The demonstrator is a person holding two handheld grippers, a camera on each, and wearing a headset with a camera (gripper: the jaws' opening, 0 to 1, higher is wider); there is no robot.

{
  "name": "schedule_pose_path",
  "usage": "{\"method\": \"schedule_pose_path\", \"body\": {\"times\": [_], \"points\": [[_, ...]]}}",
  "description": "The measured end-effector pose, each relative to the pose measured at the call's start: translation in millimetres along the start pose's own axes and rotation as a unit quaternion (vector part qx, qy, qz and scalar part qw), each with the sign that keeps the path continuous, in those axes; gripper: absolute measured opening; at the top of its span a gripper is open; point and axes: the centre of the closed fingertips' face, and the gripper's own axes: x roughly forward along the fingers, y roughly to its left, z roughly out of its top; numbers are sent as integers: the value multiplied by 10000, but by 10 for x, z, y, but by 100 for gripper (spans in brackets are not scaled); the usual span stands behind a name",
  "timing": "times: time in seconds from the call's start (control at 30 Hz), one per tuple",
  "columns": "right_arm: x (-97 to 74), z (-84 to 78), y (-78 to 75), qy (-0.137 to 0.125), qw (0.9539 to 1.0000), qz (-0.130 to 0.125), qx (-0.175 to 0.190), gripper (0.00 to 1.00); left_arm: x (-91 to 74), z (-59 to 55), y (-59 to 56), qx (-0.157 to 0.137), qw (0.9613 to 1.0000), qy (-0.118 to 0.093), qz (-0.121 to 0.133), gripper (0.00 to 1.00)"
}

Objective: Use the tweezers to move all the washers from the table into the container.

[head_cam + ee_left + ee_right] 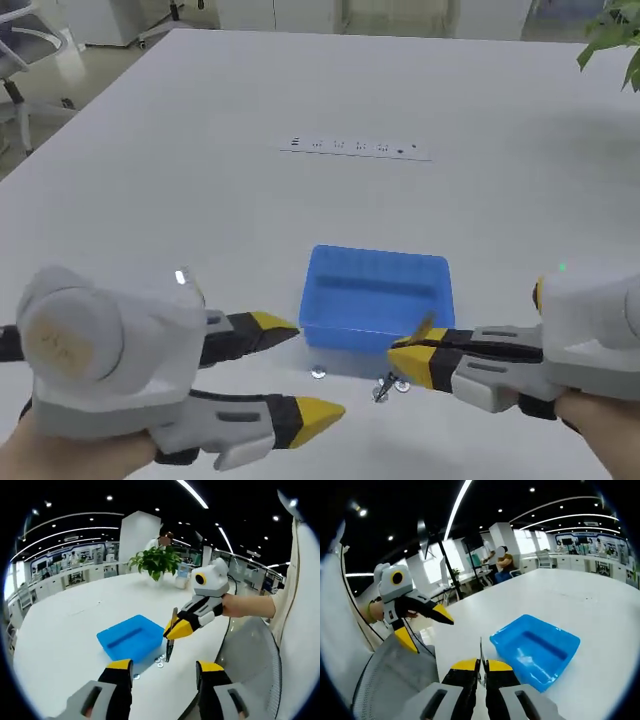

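Note:
A blue container point(378, 295) stands on the white table near the front edge. Small metal washers point(318, 373) lie on the table just in front of it, with one more washer point(402, 385) to the right. My right gripper point(405, 360) is shut on the tweezers point(383, 388), whose tips point down among the washers. In the left gripper view the right gripper point(177, 628) holds the tweezers point(170, 647) over the washers point(160, 662) beside the container point(130, 637). My left gripper point(300, 367) is open, left of the washers, holding nothing. The right gripper view has the tweezers point(481, 666) between its shut jaws.
A flush power strip point(355, 148) sits in the table beyond the container. A plant point(612, 40) stands at the far right corner and an office chair point(20, 50) at the far left. The table edge runs close to the person's body.

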Motion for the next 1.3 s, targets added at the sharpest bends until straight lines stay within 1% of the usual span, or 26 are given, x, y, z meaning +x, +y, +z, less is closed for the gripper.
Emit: {"method": "schedule_pose_path", "body": {"times": [0.03, 0.07, 0.13, 0.17, 0.2, 0.23, 0.3, 0.33, 0.37, 0.4, 0.47, 0.6, 0.77, 0.87, 0.93, 1.03, 1.1, 1.23, 1.3], "points": [[-12, 48, 1, -15, 10000, -31, -41, 1, -18, 6, -3, -79, 9999, -80, 57, 53], [-22, 85, -3, -40, 10000, -68, -56, 1, -49, 19, 10, -197, 9994, -203, 184, 55], [-42, 164, -5, -109, 9999, -110, -72, 1, -88, 44, 14, -350, 9982, -391, 293, 60], [-58, 222, -15, -164, 9997, -143, -66, 1, -114, 58, 26, -442, 9971, -500, 377, 61], [-67, 262, -21, -207, 9996, -163, -64, 1, -131, 64, 38, -508, 9962, -559, 431, 64], [-81, 317, -38, -266, 9994, -196, -62, 1, -158, 71, 71, -537, 9951, -624, 552, 67], [-103, 396, -81, -359, 9990, -257, -10, 1, -202, 80, 124, -555, 9935, -682, 721, 74], [-112, 422, -123, -401, 9988, -272, 14, 1, -219, 82, 127, -568, 9935, -680, 710, 76], [-121, 463, -158, -469, 9984, -301, 52, 1, -235, 85, 147, -588, 9931, -697, 738, 77], [-124, 481, -185, -489, 9983, -324, 72, 1, -263, 98, 176, -591, 9922, -734, 819, 78], [-132, 524, -262, -543, 9976, -412, 141, 1, -302, 117, 196, -607, 9912, -790, 867, 79], [-130, 562, -388, -528, 9967, -591, 150, 1, -360, 158, 216, -665, 9888, -934, 958, 83], [-107, 550, -565, -394, 9954, -866, 103, 1, -391, 183, 219, -686, 9875, -1015, 989, 88], [-87, 499, -703, -253, 9939, -1071, 57, 1, -409, 205, 222, -676, 9870, -1058, 1004, 92], [-69, 467, -771, -206, 9932, -1143, 69, 1, -416, 208, 230, -684, 9868, -1053, 1020, 93], [-34, 404, -857, -115, 9922, -1234, 86, 1, -442, 220, 244, -654, 9862, -1086, 1069, 96], [-5, 363, -891, -50, 9920, -1263, 31, 1, -457, 218, 256, -652, 9858, -1096, 1097, 97], [54, 319, -931, -3, 9918, -1278, 10, 1, -497, 218, 276, -673, 9848, -1135, 1131, 99], [83, 286, -965, 67, 9910, -1340, -26, 1, -517, 217, 291, -680, 9842, -1157, 1151, 99]]}}
